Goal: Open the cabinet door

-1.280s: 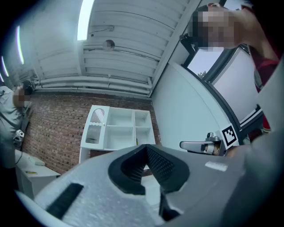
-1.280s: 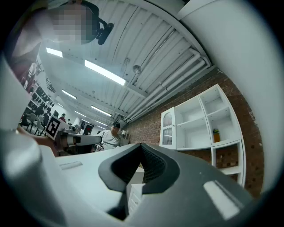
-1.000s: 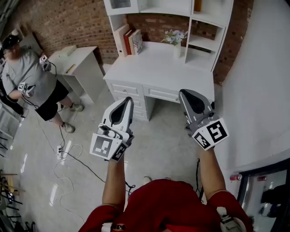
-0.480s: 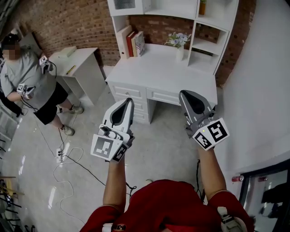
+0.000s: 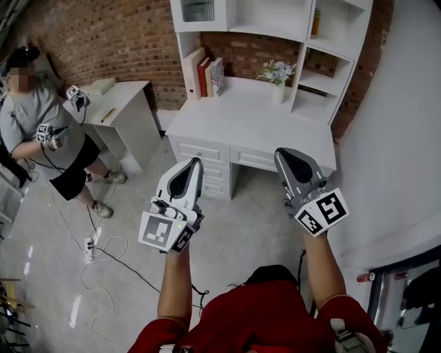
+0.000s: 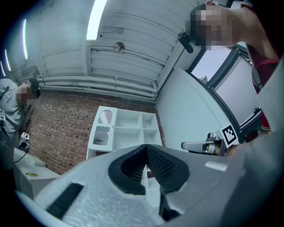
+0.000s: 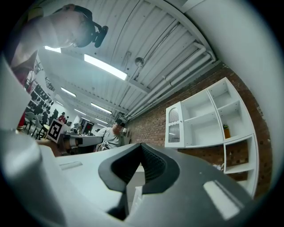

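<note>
Brick wall (image 5: pixel 103 34) up top, white desk (image 5: pixel 255 117) below. Left gripper (image 5: pixel 195 163), right gripper (image 5: pixel 280 153) mid-frame, both shut and empty, far from cabinet door (image 5: pixel 198 12) at top. Step in hand: getting near. Next: move close, open jaws, grab door.

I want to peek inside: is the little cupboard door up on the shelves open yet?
No, the cupboard door sits flat and shut at the top left of the white shelves.

Cabinet door (image 5: pixel 198 10) upper left of hutch (image 5: pixel 272 17), books (image 5: pixel 207 74) beneath on desk (image 5: pixel 241 120), small table (image 5: pixel 124 103) left
</note>
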Action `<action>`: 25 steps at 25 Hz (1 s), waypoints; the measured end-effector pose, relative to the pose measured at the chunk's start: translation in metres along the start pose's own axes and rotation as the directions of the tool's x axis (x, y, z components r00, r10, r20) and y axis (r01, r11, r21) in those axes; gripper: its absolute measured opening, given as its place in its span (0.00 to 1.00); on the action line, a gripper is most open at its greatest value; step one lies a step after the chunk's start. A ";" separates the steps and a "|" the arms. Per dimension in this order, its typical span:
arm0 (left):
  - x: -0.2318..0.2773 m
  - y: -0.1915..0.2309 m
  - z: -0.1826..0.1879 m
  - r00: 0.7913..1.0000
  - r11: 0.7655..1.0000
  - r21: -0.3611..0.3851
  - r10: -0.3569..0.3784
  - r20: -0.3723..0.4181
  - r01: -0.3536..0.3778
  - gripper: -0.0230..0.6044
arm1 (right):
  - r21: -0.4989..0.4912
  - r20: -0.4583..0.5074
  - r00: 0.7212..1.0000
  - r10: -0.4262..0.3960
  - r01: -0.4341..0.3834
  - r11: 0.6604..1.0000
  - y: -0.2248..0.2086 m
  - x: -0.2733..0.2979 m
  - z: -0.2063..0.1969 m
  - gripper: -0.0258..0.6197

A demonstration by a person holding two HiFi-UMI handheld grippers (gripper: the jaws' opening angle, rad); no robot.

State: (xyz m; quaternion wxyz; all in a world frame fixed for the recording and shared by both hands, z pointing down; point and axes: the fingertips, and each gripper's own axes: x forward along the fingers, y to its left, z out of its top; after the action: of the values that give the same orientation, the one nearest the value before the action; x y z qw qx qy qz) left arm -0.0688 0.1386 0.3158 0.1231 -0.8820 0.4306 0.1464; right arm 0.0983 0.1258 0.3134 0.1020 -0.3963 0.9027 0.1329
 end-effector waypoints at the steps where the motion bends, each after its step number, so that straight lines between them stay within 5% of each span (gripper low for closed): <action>1: 0.000 0.005 -0.001 1.000 1.000 0.000 0.000 0.001 0.000 0.04 | -0.002 -0.004 1.000 -0.001 0.001 1.000 0.000 0.004 -0.002 0.06; 13: 0.050 0.062 -0.025 0.999 0.999 0.047 0.022 -0.045 -0.020 0.04 | 0.009 0.030 0.999 0.028 -0.029 1.000 -0.048 0.069 -0.027 0.06; 25: 0.226 0.159 -0.073 0.997 0.993 0.109 0.050 -0.052 -0.044 0.04 | 0.028 0.075 0.994 0.082 -0.085 0.996 -0.201 0.180 -0.083 0.06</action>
State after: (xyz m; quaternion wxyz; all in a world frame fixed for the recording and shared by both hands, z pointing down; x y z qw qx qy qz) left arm -0.0521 -0.1450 0.2868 0.1554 -0.8674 0.4617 0.1018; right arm 0.1215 -0.1552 0.3073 0.1358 -0.3515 0.9160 0.1375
